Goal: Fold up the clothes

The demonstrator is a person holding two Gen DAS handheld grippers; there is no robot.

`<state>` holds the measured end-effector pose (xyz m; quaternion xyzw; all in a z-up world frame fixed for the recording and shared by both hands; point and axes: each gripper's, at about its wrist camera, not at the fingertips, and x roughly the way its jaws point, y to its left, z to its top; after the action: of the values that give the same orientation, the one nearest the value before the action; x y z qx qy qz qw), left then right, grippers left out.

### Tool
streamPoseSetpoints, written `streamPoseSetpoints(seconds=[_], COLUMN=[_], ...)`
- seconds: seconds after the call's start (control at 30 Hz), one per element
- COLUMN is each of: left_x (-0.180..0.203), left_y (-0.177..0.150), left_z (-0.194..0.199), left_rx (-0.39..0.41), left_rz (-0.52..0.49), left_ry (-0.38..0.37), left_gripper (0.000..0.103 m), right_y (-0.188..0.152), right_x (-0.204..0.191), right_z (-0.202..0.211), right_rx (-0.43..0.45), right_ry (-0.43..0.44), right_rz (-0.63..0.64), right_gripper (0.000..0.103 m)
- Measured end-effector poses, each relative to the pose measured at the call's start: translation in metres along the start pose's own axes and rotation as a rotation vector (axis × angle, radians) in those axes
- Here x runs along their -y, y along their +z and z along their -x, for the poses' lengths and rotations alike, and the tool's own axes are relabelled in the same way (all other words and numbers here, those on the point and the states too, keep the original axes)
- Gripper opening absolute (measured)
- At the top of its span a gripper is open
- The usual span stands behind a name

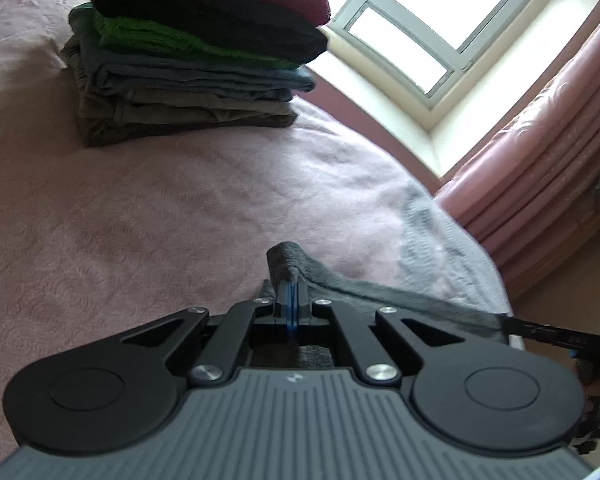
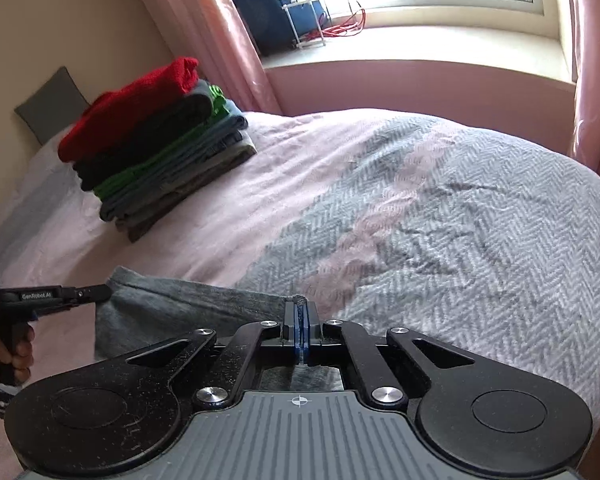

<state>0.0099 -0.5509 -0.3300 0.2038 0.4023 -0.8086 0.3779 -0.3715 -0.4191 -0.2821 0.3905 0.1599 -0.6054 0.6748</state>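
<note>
**Grey garment held by two corners, a stack already folded**

The bed [image 2: 440, 200] carries everything here: a pale pink cover over most of it, with a grey herringbone blanket [image 2: 480, 220] spread across the part nearest the window-side edge. Beyond that edge hang pink curtains [image 1: 540, 168] under a bright window [image 1: 440, 12].

Toward the far end of the bed, near the wall and a grey pillow [image 2: 52, 100], sits a pile of folded clothes [image 2: 156, 140]. It is several items high, red on top, then dark, green, blue-grey and brown layers beneath. Judging by that stack, most of the folding looks done.

The piece in hand is a grey garment [image 2: 188, 308], at the near edge of the bed. It stretches between the two tools, its upper hem pulled fairly taut, the rest hanging or lying below out of clear sight.

The left gripper [image 1: 289, 292] has its jaws pressed together on one corner, a tuft of grey cloth poking up past the tips. The right gripper [image 2: 301, 316] is likewise clamped on the opposite corner of the same hem. A hand [image 2: 8, 352] on the left tool's handle shows at the edge of the right wrist view.

This garment appears to be at an early step: it is spread, not yet folded. Folding it and adding it to the pile remain.
</note>
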Motion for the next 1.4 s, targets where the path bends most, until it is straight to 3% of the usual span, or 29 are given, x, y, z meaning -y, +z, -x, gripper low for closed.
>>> streamPoseSetpoints(seconds=[0.3,0.43,0.53,0.57,0.6,0.63,0.67,0.83,0.9,1.03,1.23,1.4], left_x=[-0.005,-0.007,-0.004,-0.004,-0.005,-0.006,-0.007,-0.007,-0.005,0.001,0.005,0.016], left_y=[-0.017,-0.022,-0.021,-0.021,-0.021,-0.021,-0.021,-0.025,-0.030,-0.041,-0.050,-0.058], left_z=[-0.044,-0.049,-0.038,-0.032,-0.026,-0.020,-0.013,0.013,0.021,0.030,0.036,0.053], left_rx=[-0.081,-0.085,-0.074,-0.068,-0.063,-0.058,-0.054,-0.045,-0.043,-0.046,-0.053,-0.045], left_rz=[-0.072,-0.033,-0.016,0.000,0.014,0.027,0.039,0.096,0.114,0.138,0.155,0.176], left_ry=[0.094,0.124,0.148,0.150,0.152,0.155,0.160,0.172,0.172,0.164,0.181,0.189], left_gripper=[0.000,0.006,0.016,0.017,0.017,0.018,0.018,0.018,0.018,0.018,0.018,0.018], right_y=[-0.016,-0.015,-0.012,-0.011,-0.011,-0.011,-0.011,-0.001,-0.002,-0.007,-0.011,-0.016], right_x=[0.013,0.031,0.041,0.045,0.049,0.051,0.052,0.038,0.029,0.020,0.022,0.014], right_z=[-0.036,-0.044,-0.032,-0.026,-0.020,-0.015,-0.009,-0.005,-0.011,-0.026,-0.039,0.007], right_rx=[-0.041,-0.096,-0.096,-0.089,-0.084,-0.083,-0.072,-0.082,-0.101,-0.135,-0.163,-0.107], right_ry=[-0.106,-0.094,-0.101,-0.092,-0.086,-0.084,-0.078,-0.025,-0.009,-0.017,-0.160,-0.167], right_rz=[0.022,-0.085,-0.183,-0.223,-0.258,-0.286,-0.298,-0.262,-0.231,-0.172,-0.088,-0.101], right_gripper=[0.000,0.000,0.001,0.005,0.023,0.056,0.062,0.061,0.046,0.001,0.001,0.002])
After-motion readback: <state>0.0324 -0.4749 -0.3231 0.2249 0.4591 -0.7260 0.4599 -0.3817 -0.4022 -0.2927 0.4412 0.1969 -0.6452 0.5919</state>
